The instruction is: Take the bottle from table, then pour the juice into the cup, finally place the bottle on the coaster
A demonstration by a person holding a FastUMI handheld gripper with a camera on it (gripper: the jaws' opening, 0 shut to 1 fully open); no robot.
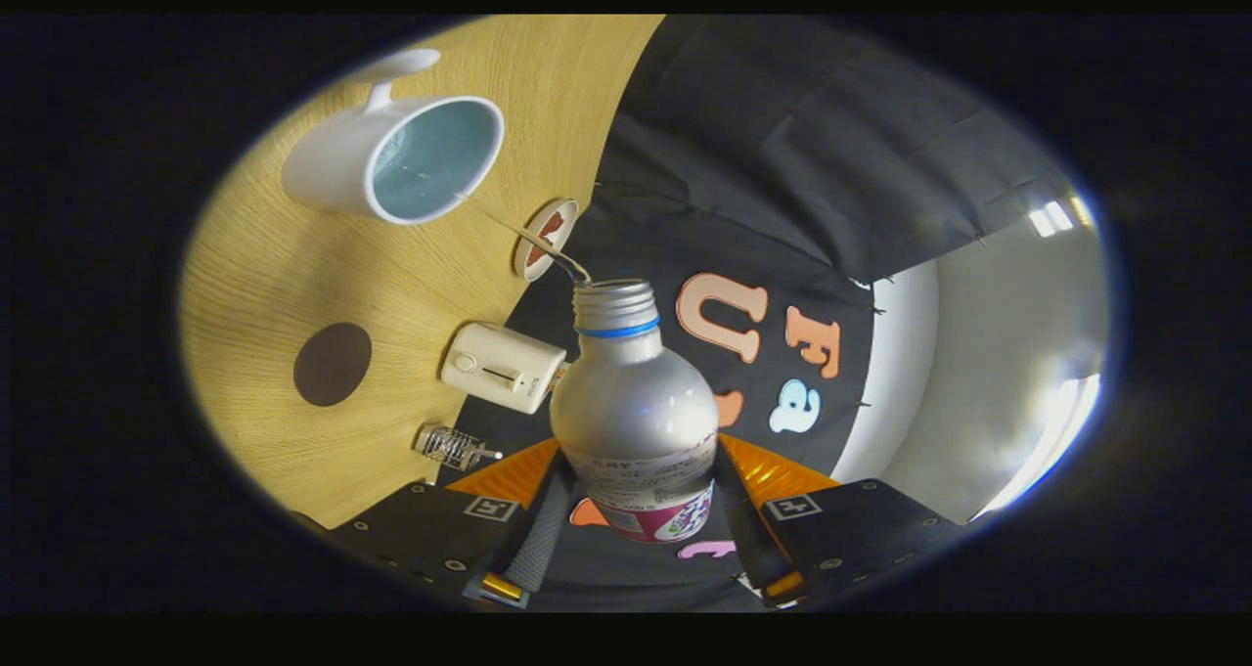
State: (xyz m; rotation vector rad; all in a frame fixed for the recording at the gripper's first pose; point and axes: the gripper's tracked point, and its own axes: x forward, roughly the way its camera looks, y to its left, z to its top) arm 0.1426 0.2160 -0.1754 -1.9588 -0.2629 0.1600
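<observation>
Gripper view: the bottle (636, 407) is seen clamped in the gripper (634, 510), both fingers being pressed against its labelled lower body. Its cap is off (a blue ring is left around the threaded neck), and the view is rolled, so the wooden surface (264, 275) appears tilted up beside it. A thin stream of liquid (528, 236) is drawn from the bottle's mouth toward the rim of the white cup (396, 162), whose pale blue inside is turned toward the camera. Just beyond the mouth, a round light coaster (546, 239) with a reddish pattern is found near the surface's edge. A dark round coaster (333, 364), a cream box-shaped device (502, 367) and a small clear object (452, 444) are also laid on the surface, nearer the fingers.
</observation>
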